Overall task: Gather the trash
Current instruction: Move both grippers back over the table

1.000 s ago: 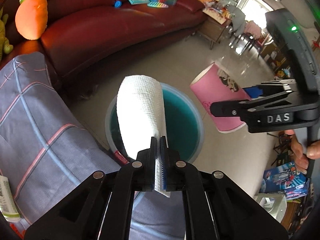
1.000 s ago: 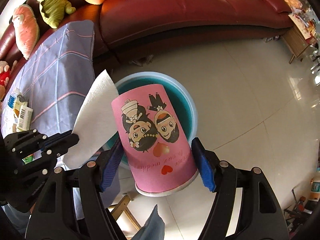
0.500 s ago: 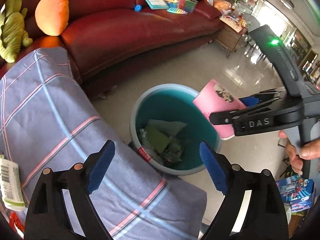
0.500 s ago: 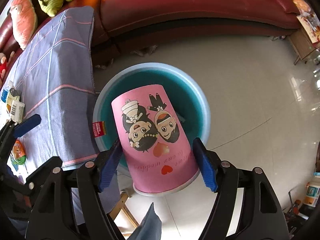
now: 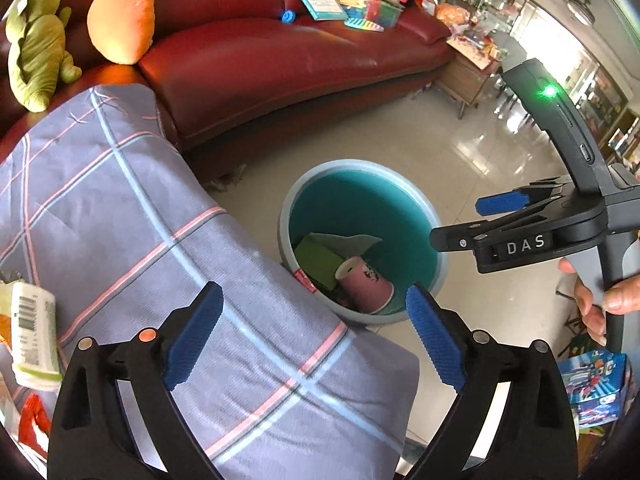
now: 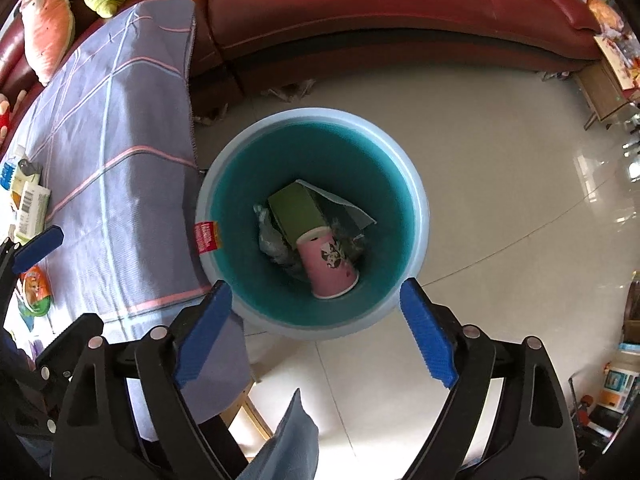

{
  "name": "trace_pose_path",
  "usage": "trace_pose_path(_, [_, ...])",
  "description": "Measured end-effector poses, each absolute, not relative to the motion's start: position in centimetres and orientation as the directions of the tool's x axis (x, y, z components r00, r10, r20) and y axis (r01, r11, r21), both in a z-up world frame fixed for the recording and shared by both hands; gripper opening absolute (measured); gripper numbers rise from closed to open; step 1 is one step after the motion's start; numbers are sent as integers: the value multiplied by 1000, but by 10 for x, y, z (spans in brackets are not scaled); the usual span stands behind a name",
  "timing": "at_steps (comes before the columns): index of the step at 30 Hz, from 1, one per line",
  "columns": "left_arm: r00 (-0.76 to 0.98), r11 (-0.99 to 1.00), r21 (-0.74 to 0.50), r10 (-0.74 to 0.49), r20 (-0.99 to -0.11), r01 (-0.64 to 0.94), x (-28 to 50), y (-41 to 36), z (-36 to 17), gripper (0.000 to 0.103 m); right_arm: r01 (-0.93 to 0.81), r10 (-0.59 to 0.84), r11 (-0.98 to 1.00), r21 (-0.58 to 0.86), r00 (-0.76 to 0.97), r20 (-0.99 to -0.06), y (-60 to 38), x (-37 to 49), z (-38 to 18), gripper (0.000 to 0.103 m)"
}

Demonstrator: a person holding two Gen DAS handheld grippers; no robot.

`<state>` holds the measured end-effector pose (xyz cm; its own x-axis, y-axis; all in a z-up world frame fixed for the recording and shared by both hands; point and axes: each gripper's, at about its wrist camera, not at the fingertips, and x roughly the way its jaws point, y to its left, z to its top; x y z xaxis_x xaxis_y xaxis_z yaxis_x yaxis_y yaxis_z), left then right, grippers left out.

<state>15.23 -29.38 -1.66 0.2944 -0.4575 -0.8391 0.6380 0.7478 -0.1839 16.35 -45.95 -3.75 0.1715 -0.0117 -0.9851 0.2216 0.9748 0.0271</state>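
We see the pink cartoon-printed cup (image 6: 329, 265) lying on its side among paper scraps in the teal bin (image 6: 416, 200) on the floor, our right tongs (image 6: 316, 332) pointing straight down above it, just opened and empty, our left tongs (image 5: 316, 336) angled down over the checked cloth (image 5: 120, 208), likewise released.

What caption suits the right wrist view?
Open right gripper above the teal bin, pink cup lying inside among trash.

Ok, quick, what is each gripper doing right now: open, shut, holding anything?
Left gripper: open, jaws just opened wider, holding nothing.
Right gripper: open, jaws just opened wider, holding nothing.
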Motion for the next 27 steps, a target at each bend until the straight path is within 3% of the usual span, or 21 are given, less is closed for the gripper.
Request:
trace_pose_path(15, [373, 811, -154, -417, -829, 564, 123, -200, -1, 95, 134, 46, 988, 75, 210, -977, -379, 138, -13, 84])
trace_pose_path(27, [456, 895, -148, -349, -818, 420, 113, -85, 4, 95, -17, 84, 996, 82, 215, -973, -275, 151, -3, 84])
